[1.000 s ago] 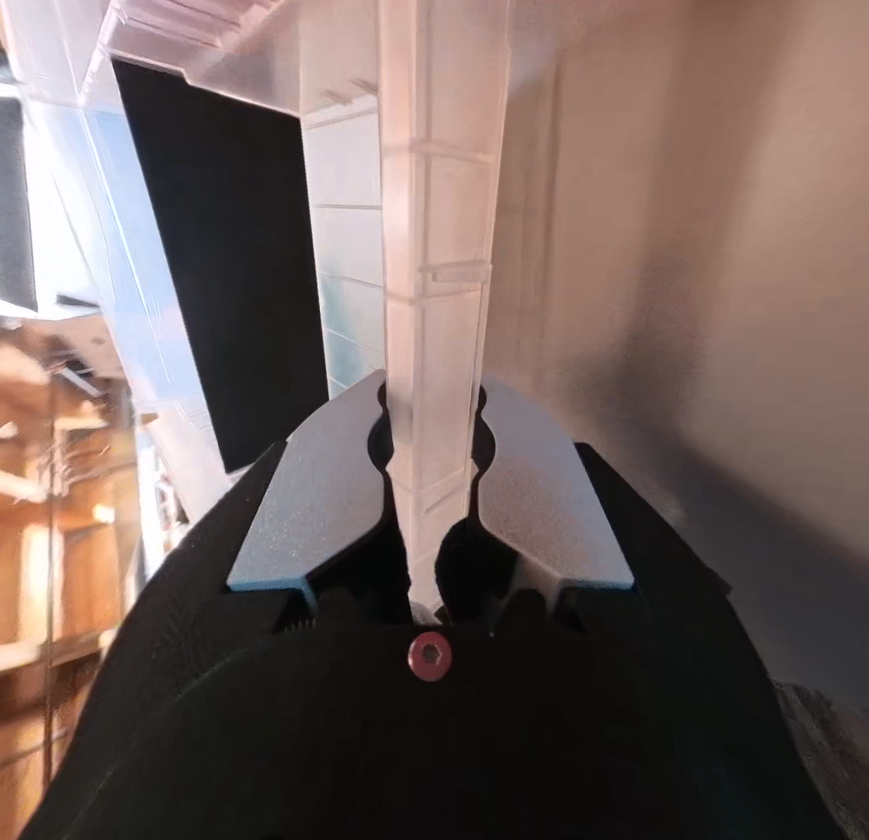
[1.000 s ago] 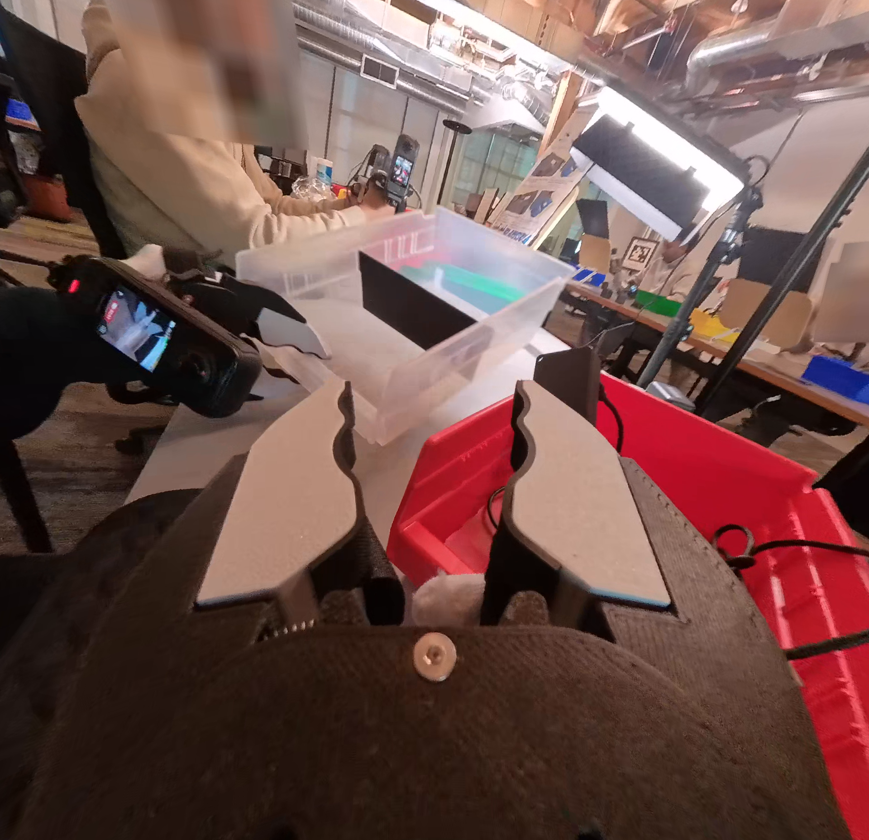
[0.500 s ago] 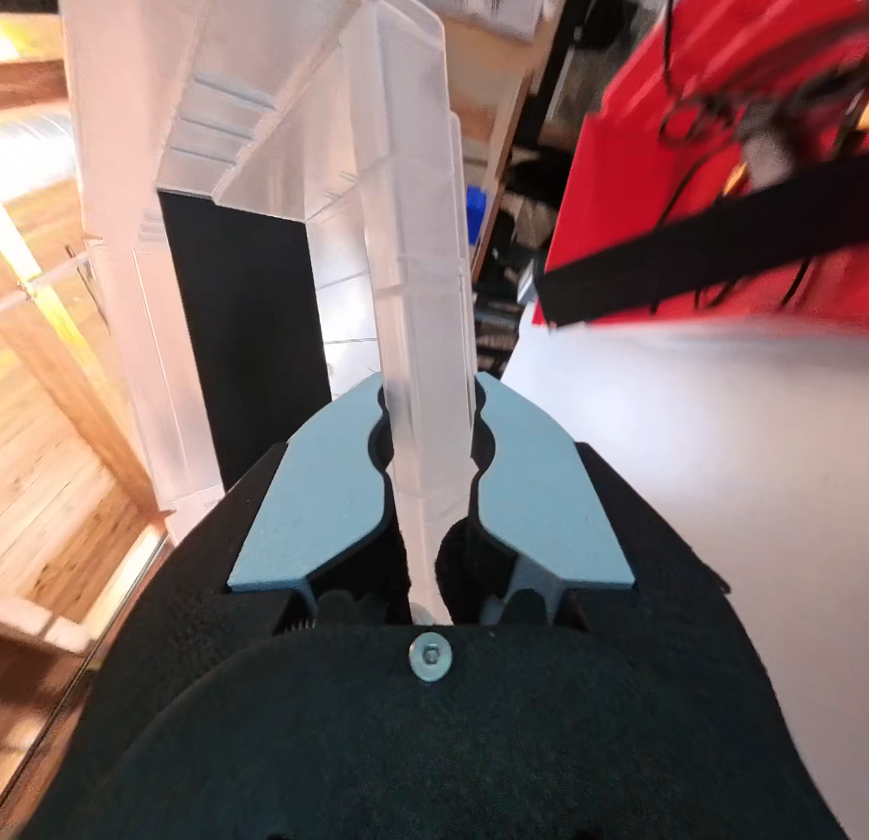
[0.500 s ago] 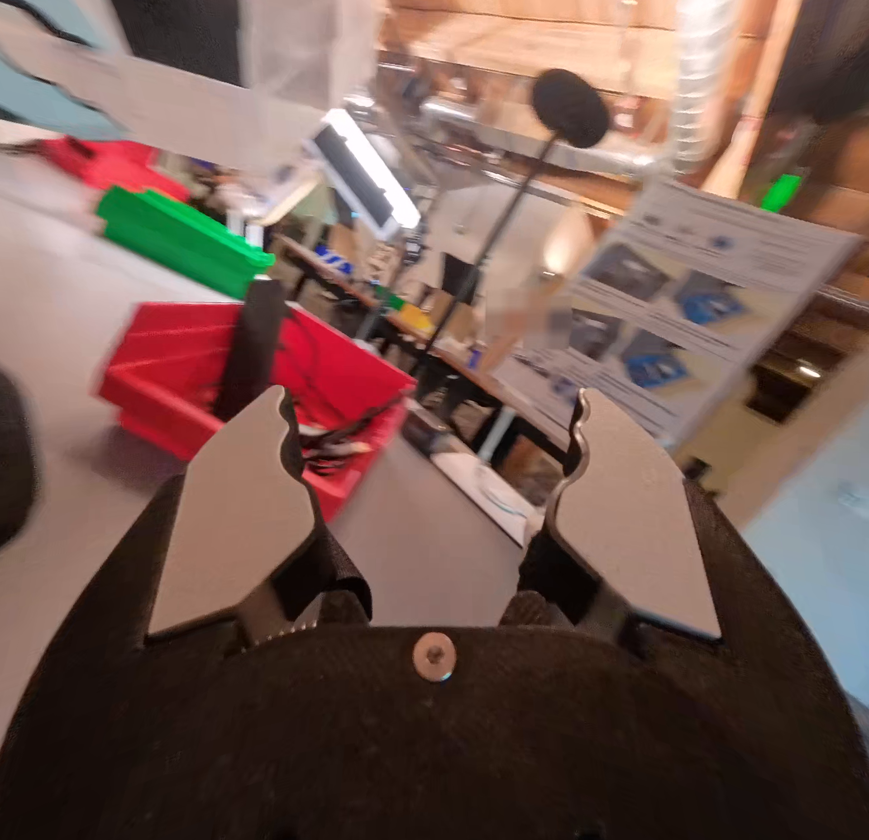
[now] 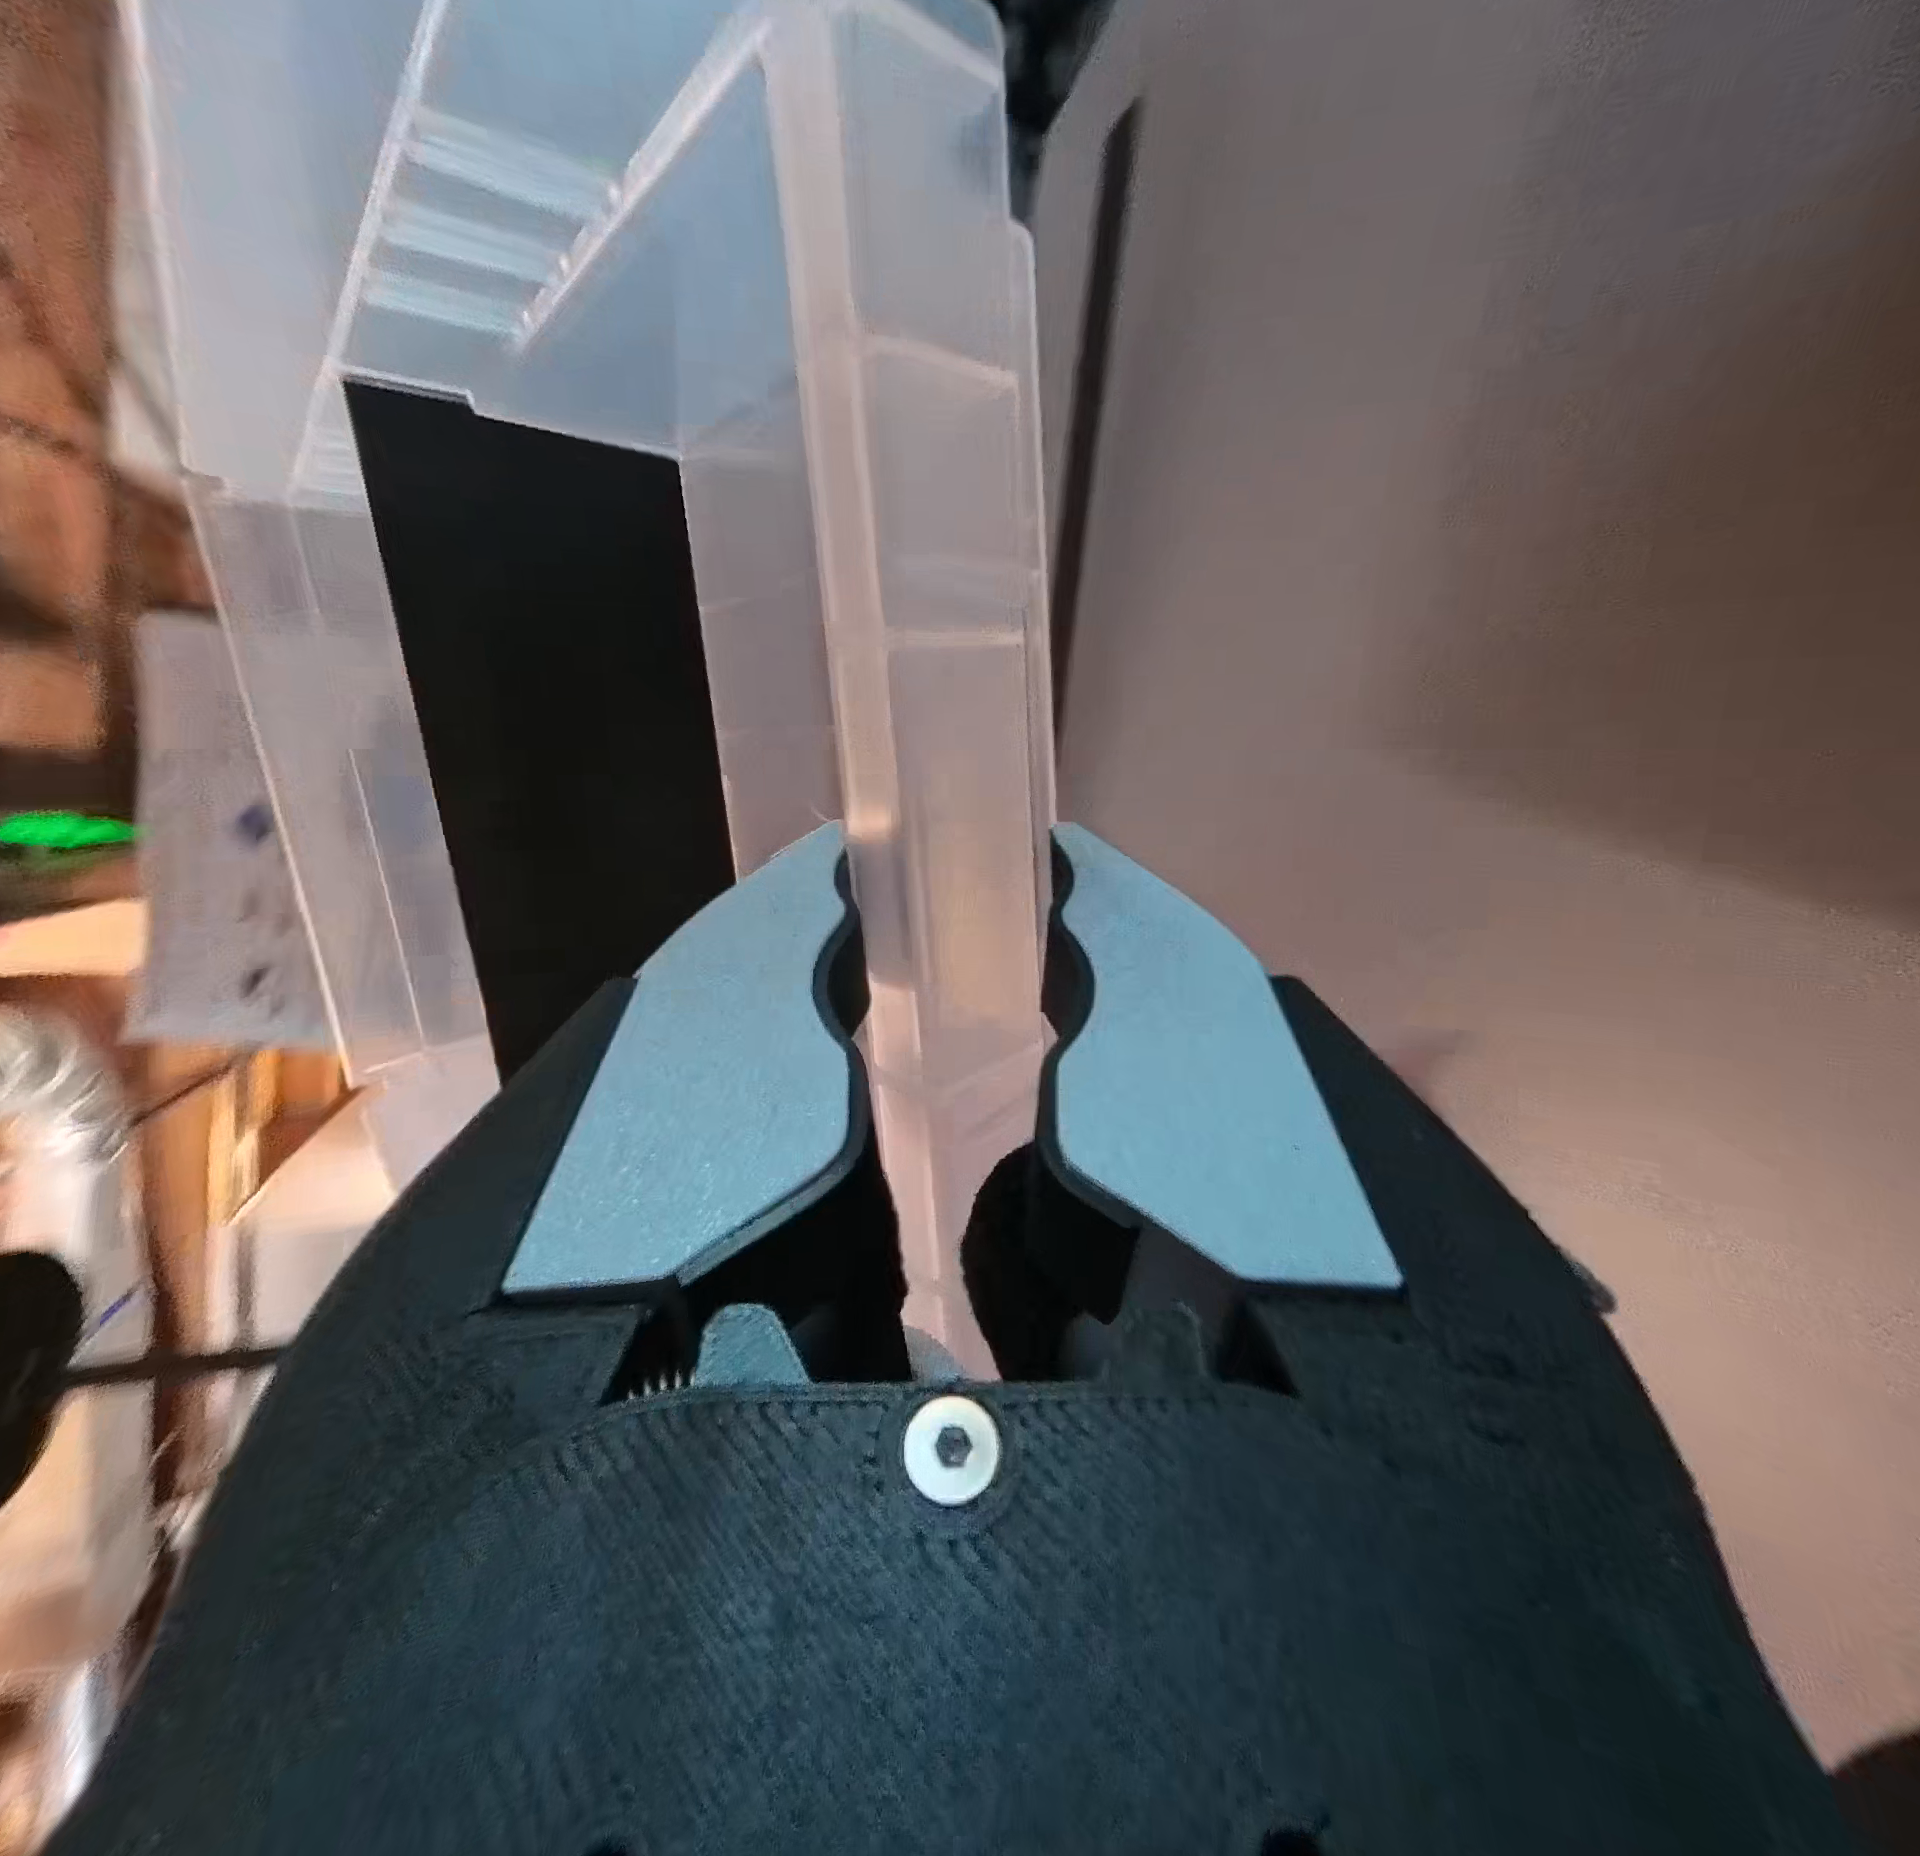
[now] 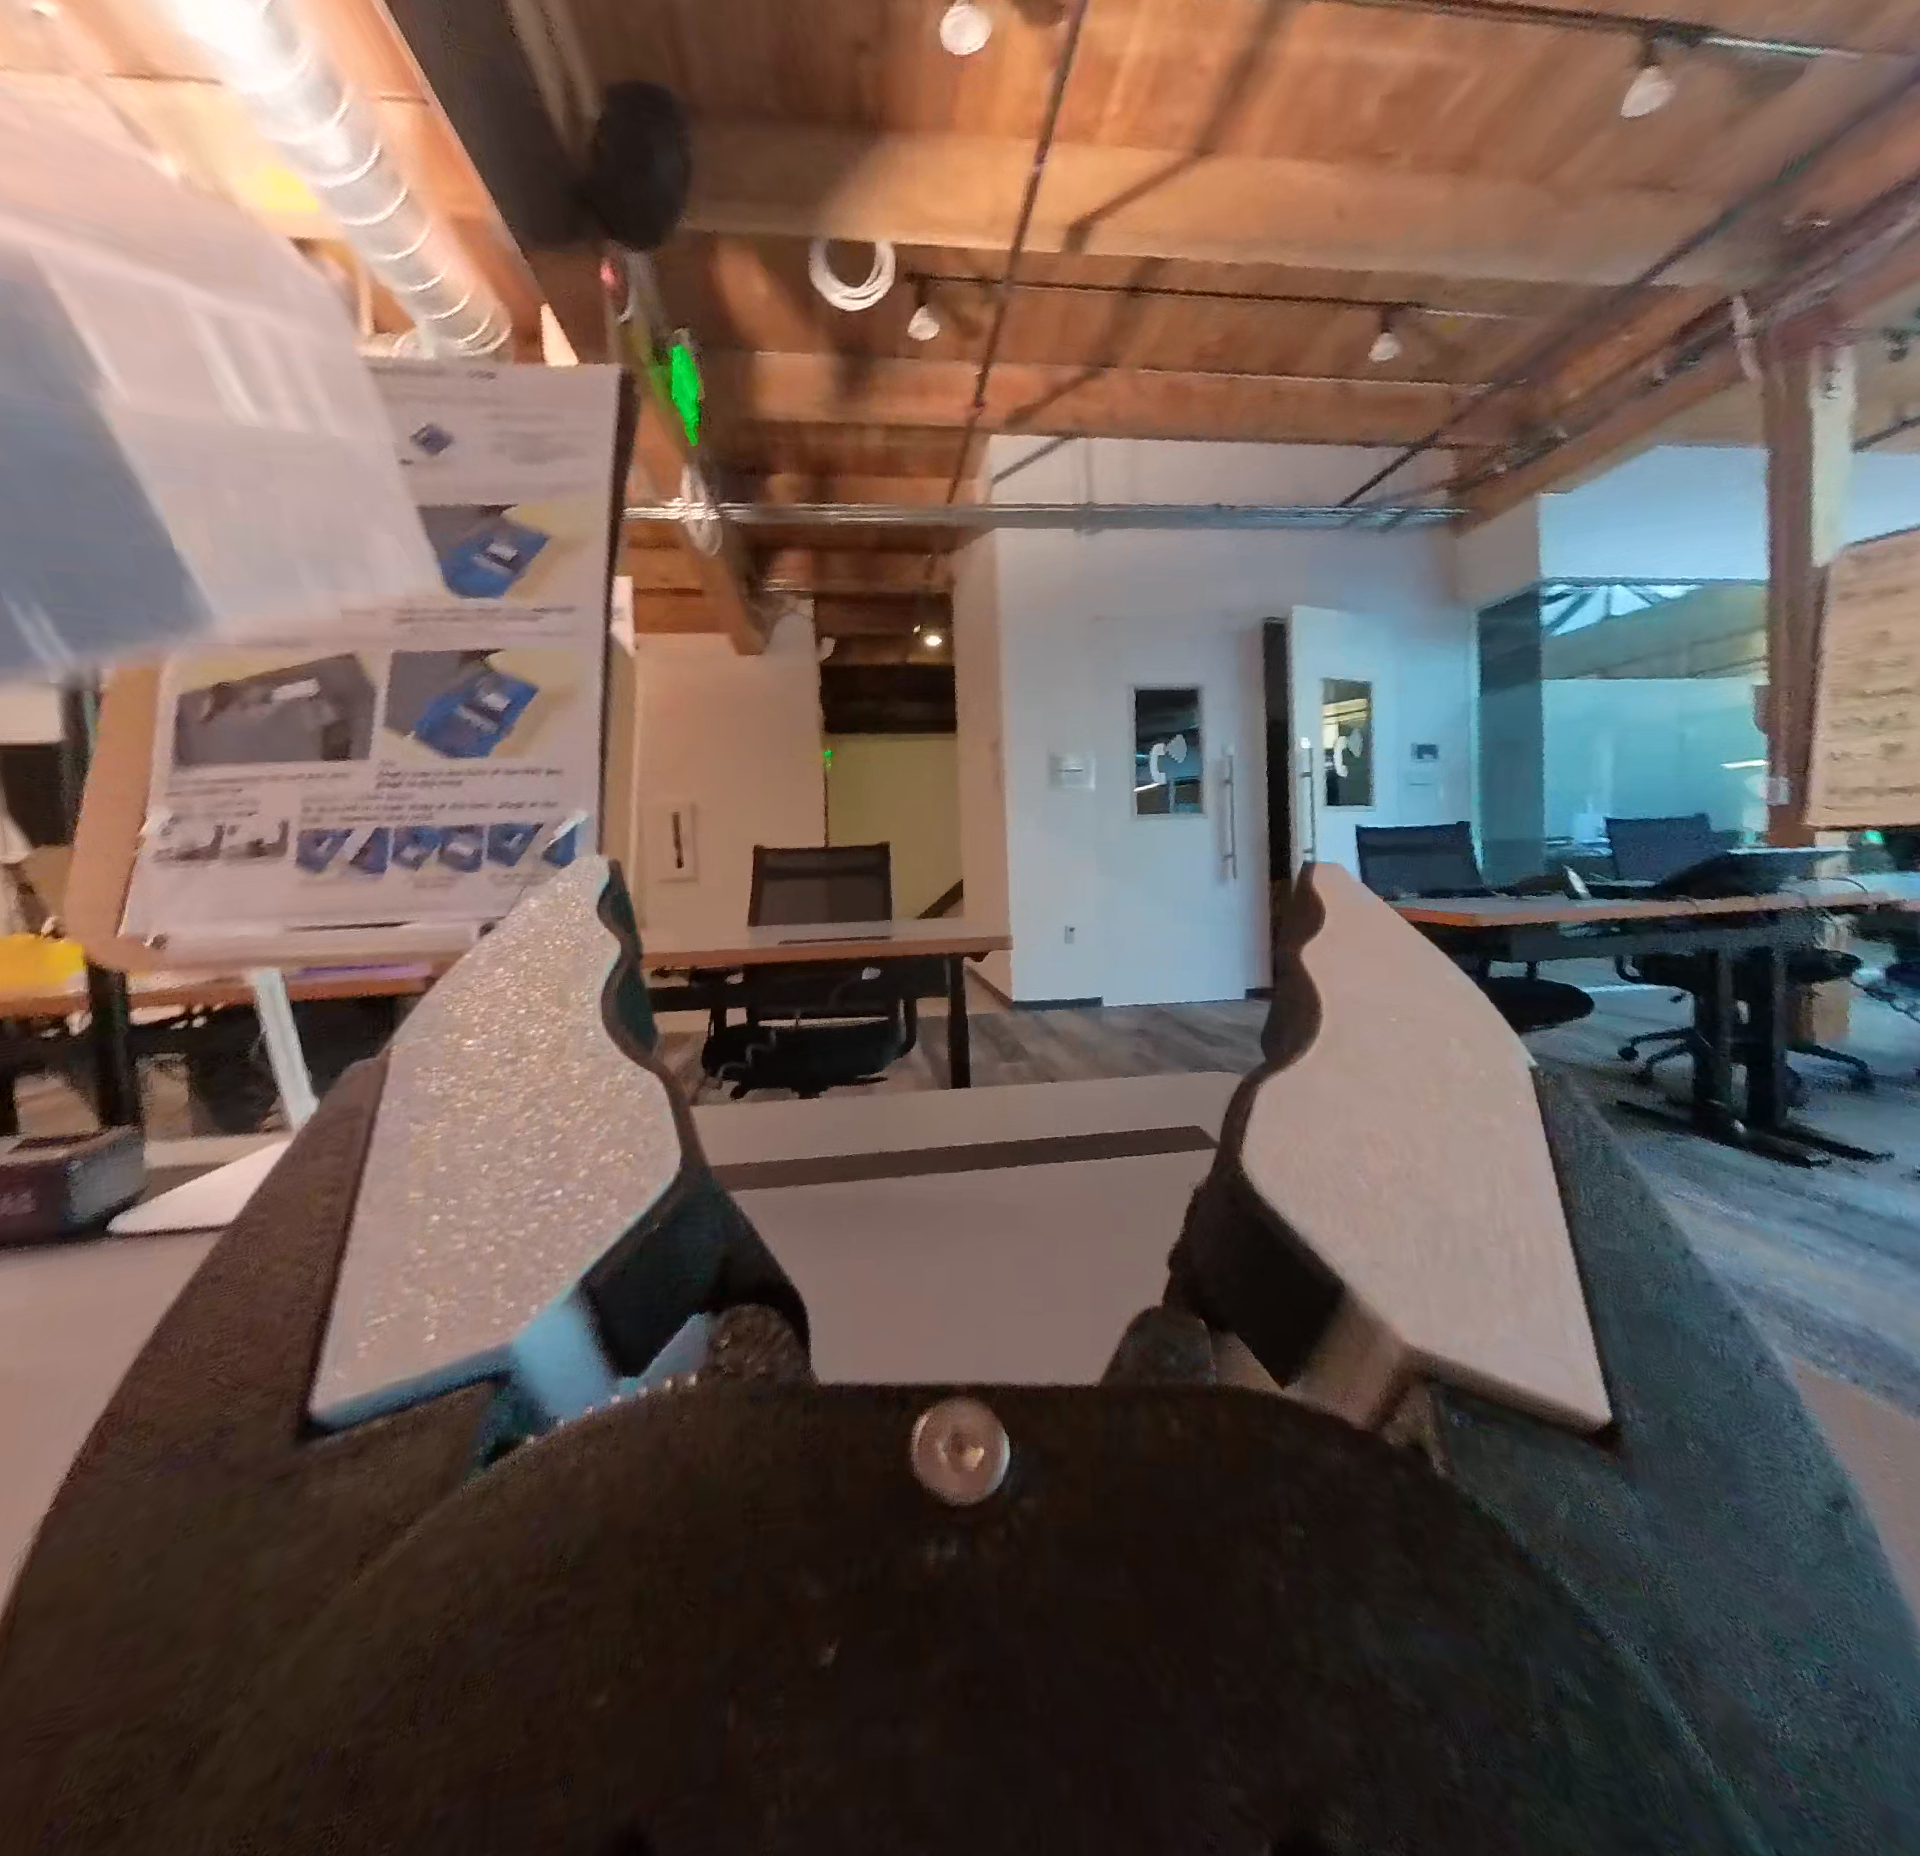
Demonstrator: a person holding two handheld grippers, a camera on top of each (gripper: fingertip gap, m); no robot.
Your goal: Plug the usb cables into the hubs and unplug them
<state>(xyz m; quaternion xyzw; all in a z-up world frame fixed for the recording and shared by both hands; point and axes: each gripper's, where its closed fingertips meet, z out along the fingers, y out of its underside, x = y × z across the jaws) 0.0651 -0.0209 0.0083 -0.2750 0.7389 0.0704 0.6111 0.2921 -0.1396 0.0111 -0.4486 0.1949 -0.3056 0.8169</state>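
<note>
Your left gripper (image 5: 948, 876) is clamped on the side wall of a clear plastic bin (image 5: 914, 435). The wall runs straight up between the two fingers, and both pads press against it. A black divider panel (image 5: 551, 726) stands inside the bin, to the left of the clamped wall. To the right of the bin, the left wrist view shows only a plain pale surface (image 5: 1507, 559); whether the bin rests on it or is held clear of it cannot be told.

Your right gripper (image 6: 951, 913) stands wide apart and holds nothing. It points out over a grey table (image 6: 935, 1256) toward an open office. In this view the bin shows only as a blurred clear shape at the upper left. Just right of the bin stands an instruction board (image 6: 395, 684).

Task status, as a judgement:
- No usb cable and no hub is visible in either view. Their position cannot be stated.
- No plugging or unplugging is under way.
- The step in hand is handling of the bin, which belongs either to setup or to clearing away.
- Which of the two applies cannot be determined from these views.

Release the bin before you address any cable or hub.
</note>
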